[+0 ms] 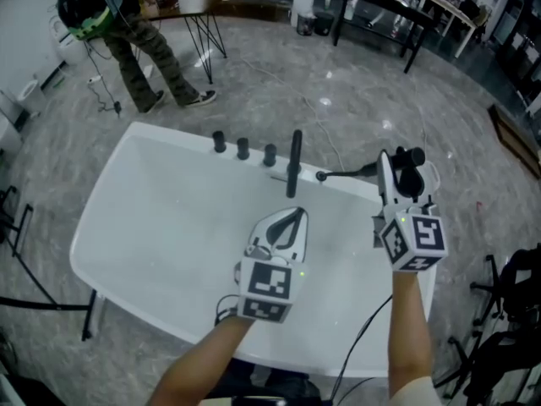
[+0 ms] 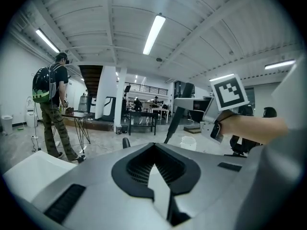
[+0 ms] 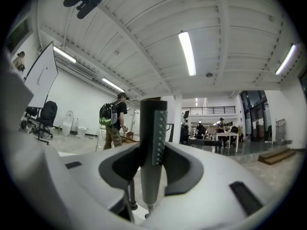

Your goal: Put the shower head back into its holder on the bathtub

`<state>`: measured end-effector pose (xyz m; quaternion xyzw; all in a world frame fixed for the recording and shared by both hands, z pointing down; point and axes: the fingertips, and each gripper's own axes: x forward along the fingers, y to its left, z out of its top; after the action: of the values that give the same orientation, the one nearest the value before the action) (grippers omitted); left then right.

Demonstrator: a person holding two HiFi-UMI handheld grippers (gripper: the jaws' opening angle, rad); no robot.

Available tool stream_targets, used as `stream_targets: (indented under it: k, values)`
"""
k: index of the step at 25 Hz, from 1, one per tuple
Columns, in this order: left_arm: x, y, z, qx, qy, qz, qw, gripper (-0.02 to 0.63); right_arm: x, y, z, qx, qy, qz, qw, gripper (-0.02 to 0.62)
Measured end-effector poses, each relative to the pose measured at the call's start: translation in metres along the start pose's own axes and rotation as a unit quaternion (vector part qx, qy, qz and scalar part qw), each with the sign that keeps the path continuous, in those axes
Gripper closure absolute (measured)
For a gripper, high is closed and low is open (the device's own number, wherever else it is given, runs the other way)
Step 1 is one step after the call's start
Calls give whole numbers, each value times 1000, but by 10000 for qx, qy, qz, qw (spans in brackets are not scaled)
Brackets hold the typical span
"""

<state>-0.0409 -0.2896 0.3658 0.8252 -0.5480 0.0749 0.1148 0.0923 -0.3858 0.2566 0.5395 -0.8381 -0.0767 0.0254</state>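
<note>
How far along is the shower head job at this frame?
Done: the shower head is picked up, clamped upright in the right tool. In hand: it is held over the bathtub. Left: seating it in its holder, somewhere among the black fittings there. The left tool is shut and empty.

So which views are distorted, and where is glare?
Head view: mild wide-angle bend, even light, small glare spots on the floor. Left gripper view: strong fisheye, dark corners, ceiling lamp blown out. Right gripper view: same fisheye; the shower head is sharp.
</note>
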Motion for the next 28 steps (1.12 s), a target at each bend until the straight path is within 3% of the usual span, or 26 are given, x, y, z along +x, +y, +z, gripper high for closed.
stream_targets:
  k: [4,12,28]
  values:
    - [-4,-6,12,84,-129,-66,9999,597,-27,2,26,250,-208,-71,9994,448]
    - [-5,-16,23,-51,-30,-10,10000,597,-52,-5,38,612,-296,-133,9976,448]
    - [-1,-26,38,87,-95,-50,9999,597,-76,-8,56,703,-462,-101,9964,449]
